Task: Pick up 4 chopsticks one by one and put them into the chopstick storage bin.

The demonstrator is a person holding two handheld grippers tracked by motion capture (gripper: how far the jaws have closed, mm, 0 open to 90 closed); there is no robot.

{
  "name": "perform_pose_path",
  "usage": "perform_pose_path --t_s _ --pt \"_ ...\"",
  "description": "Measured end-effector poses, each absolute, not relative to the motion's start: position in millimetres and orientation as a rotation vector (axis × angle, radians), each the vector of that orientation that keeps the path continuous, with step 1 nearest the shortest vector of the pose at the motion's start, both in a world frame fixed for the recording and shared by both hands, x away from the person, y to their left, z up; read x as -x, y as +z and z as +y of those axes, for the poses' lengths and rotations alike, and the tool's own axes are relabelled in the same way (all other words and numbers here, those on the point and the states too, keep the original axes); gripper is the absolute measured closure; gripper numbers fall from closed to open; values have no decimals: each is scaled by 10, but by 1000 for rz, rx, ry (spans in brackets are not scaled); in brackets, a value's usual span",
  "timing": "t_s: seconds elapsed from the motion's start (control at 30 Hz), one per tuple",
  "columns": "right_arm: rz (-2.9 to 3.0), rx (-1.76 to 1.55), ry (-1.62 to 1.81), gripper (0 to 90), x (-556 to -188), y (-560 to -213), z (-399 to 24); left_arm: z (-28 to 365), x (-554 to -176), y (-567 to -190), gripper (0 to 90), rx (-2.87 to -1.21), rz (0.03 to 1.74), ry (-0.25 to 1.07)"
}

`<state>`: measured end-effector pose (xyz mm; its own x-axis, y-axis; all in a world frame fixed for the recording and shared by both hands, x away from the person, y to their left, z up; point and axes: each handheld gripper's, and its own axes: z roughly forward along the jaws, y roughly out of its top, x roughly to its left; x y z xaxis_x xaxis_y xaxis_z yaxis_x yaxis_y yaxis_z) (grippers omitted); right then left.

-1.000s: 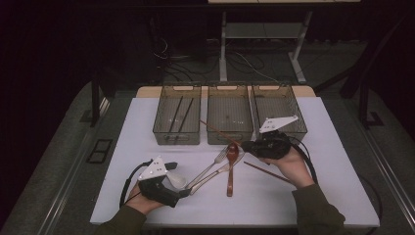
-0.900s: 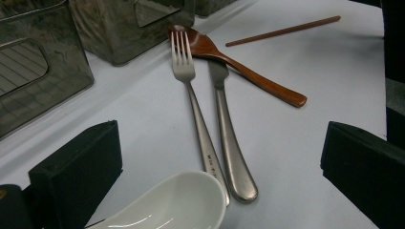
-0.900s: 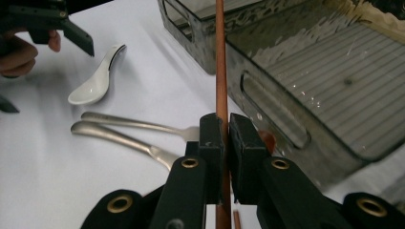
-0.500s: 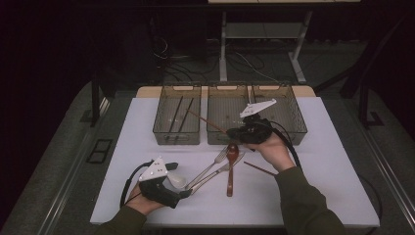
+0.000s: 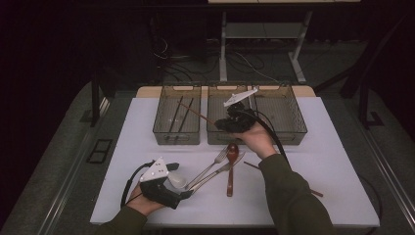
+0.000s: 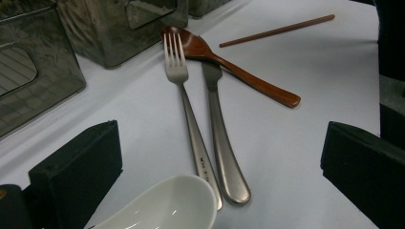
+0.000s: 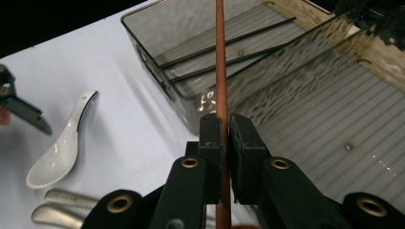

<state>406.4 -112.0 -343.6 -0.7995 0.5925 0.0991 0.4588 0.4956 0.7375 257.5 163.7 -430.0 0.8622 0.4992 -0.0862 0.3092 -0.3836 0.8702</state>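
I have the right hand-held gripper (image 5: 230, 122) raised over the near wall of the middle bin (image 5: 218, 137), its jaws clamped on a brown chopstick (image 7: 220, 62) that projects toward the left bin (image 5: 161, 132). That bin already holds two dark chopsticks (image 5: 181, 115) lying lengthwise, so I judge the stick is being carried there to join its like. The grip sits toward one end of the stick, leaving a long free end to steer across the bin wall. The left hand-held gripper (image 6: 219, 176) rests low on the white surface (image 5: 333, 161) with its jaws apart and holding nothing; a white ceramic spoon (image 6: 167, 210) lies just between them. Beyond it a fork (image 6: 184, 95) and knife (image 6: 222, 143) lie side by side, their tips over a wooden spoon (image 6: 239, 71), and another brown chopstick (image 6: 277, 31) lies apart. The bin rims stand high; bare surface remains at the right side.
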Motion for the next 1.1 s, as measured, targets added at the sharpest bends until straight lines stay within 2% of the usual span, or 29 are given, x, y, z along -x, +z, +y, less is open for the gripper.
perform_pose_path --t_s 0.47,1.1 --pt "2561 -984 1100 843 -4395 -3392 -677 1603 -2568 -4307 0 -2011 579 236" --pt "2564 -1106 945 843 -4826 -3546 -66 1585 -2561 -4294 0 -2003 568 231"
